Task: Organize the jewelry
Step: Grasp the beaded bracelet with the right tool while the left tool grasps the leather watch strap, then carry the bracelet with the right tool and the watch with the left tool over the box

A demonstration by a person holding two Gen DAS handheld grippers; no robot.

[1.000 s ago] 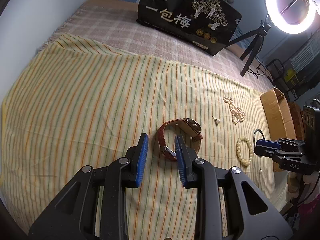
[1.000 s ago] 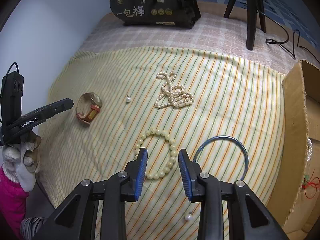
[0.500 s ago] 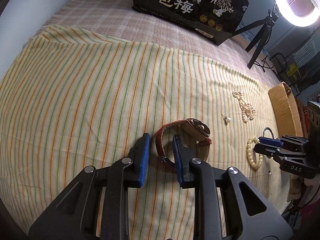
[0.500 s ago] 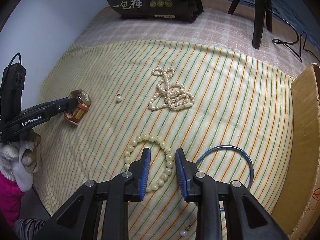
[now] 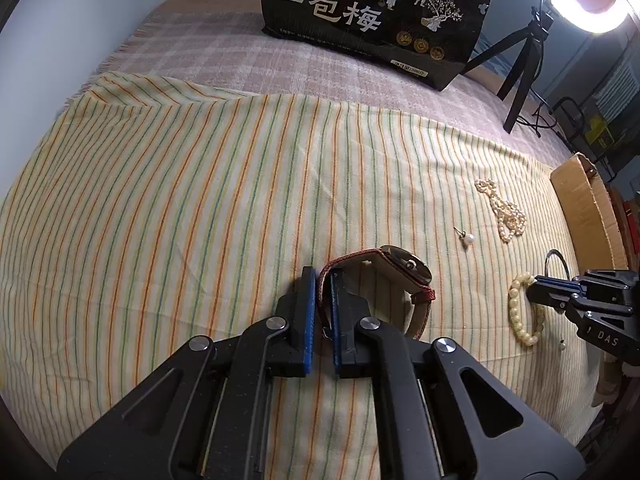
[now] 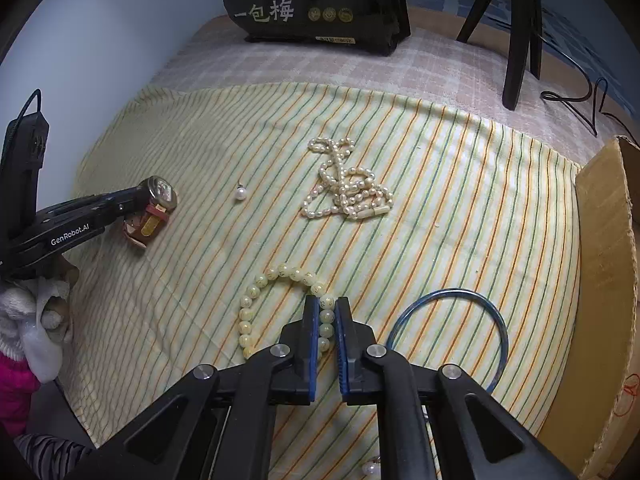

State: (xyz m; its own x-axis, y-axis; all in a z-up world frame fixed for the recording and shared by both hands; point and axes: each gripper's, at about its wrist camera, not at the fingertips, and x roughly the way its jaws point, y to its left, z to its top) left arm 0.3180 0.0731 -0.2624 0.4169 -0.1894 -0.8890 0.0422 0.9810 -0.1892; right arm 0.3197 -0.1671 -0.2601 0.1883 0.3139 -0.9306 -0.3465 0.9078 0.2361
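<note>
A wristwatch (image 5: 404,266) with a red-brown strap lies on the striped cloth (image 5: 200,208). My left gripper (image 5: 323,280) is shut on the strap's near loop. The watch (image 6: 154,208) and the left gripper (image 6: 138,200) also show at the left of the right wrist view. A cream bead bracelet (image 6: 256,300) lies near the cloth's front edge, and my right gripper (image 6: 326,308) is shut on its right side. The same bracelet (image 5: 520,312) and the right gripper (image 5: 538,282) show in the left wrist view.
A tangled pearl necklace (image 6: 348,188) and a single pearl earring (image 6: 240,194) lie mid-cloth. A blue bangle (image 6: 452,332) sits right of the bracelet. A cardboard box (image 6: 608,264) stands at the right edge. A black bag (image 6: 312,0) and a tripod (image 6: 516,32) stand behind.
Both grippers have shut: the left one sank onto the watch strap and gripped it, the right one moved forward over the bead bracelet and gripped it.
</note>
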